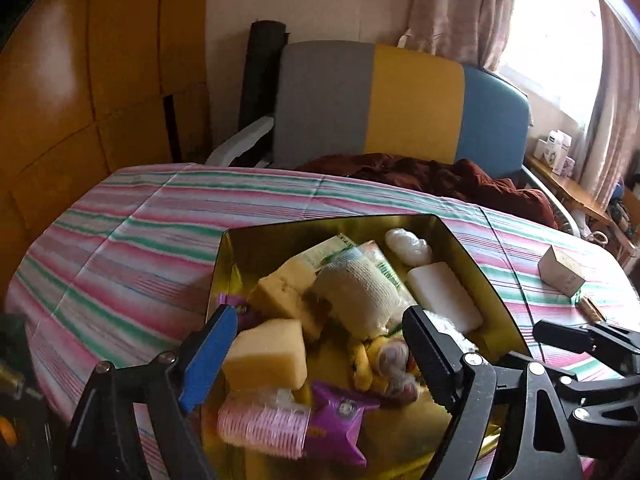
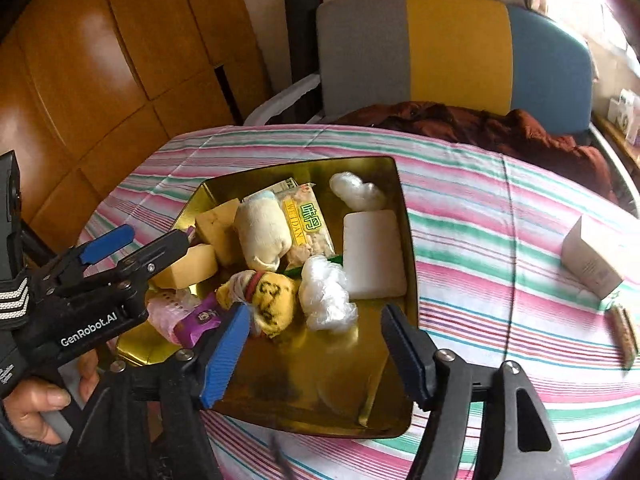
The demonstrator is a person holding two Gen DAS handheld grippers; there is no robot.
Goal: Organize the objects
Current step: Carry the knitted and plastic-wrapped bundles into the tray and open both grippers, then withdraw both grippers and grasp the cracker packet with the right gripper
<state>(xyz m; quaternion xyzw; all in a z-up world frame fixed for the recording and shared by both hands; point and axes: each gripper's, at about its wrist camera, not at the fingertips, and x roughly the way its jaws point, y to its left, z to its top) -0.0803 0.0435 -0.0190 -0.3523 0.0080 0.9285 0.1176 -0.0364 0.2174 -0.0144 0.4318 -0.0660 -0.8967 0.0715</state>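
Note:
A gold tin (image 2: 405,208) on the striped tablecloth (image 2: 500,224) holds a bandage roll (image 2: 262,232), a snack packet (image 2: 306,220), a white block (image 2: 372,252), yellow sponges (image 2: 188,266), a yellow cloth toy (image 2: 276,296) and white plastic wads (image 2: 326,300). My right gripper (image 2: 316,356) stands open over the tin's bare near floor with nothing between its fingers. My left gripper (image 1: 320,356) is open above the tin's left side; a sponge (image 1: 266,354) lies by its blue pad, untouched. A pink roller (image 1: 262,424) and a purple packet (image 1: 340,416) lie below.
A white box (image 2: 592,260) and a brown stick (image 2: 626,336) lie on the cloth to the right of the tin. Behind the table stands a grey, yellow and blue chair (image 2: 456,48) with a brown garment (image 2: 500,128). Wooden panels (image 2: 100,60) fill the left.

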